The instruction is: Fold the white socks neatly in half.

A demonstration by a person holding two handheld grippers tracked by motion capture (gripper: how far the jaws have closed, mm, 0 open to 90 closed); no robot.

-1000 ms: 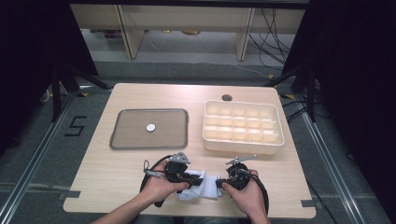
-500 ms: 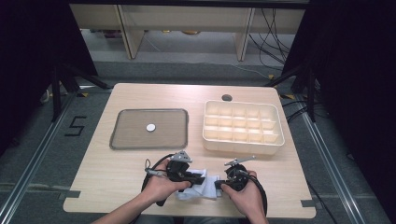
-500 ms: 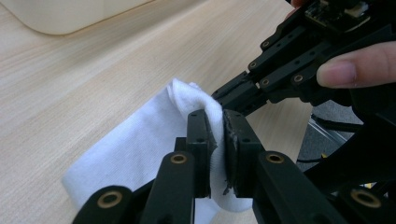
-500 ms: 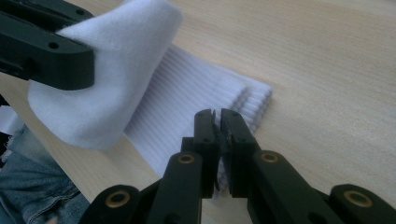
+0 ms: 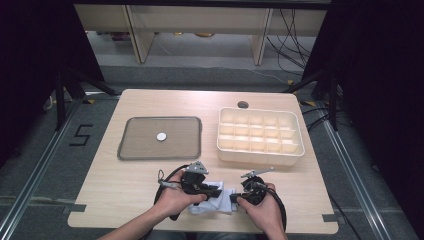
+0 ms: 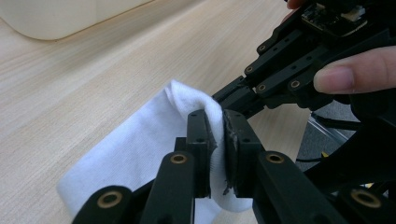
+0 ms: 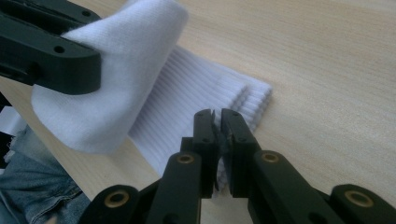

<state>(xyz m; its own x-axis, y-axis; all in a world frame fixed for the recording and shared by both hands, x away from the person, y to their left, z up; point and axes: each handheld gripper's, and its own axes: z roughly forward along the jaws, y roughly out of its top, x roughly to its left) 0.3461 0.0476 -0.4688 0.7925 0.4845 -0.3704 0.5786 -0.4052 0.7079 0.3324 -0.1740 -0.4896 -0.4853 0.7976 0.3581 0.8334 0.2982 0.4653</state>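
Note:
A white sock [image 5: 216,204] lies near the table's front edge between my two hands. The left gripper [image 5: 218,192] comes in from the left and is shut on a raised fold of the sock [image 6: 140,144]; that cloth is pinched between its pads [image 6: 220,119]. From the right, the right gripper [image 5: 234,200] is shut on the ribbed cuff [image 7: 205,88], and white fabric shows between its closed jaws [image 7: 216,114]. One black finger of the left gripper [image 7: 51,56] holds the lifted part of the sock at upper left in the right gripper view. The two grippers' tips nearly meet.
A dark flat tray [image 5: 135,150] with a small white disc [image 5: 161,136] sits at mid left. A cream box with several compartments [image 5: 260,152] stands at mid right, with a cable hole [image 5: 243,105] behind it. The table's front edge [image 5: 200,229] is just below my hands.

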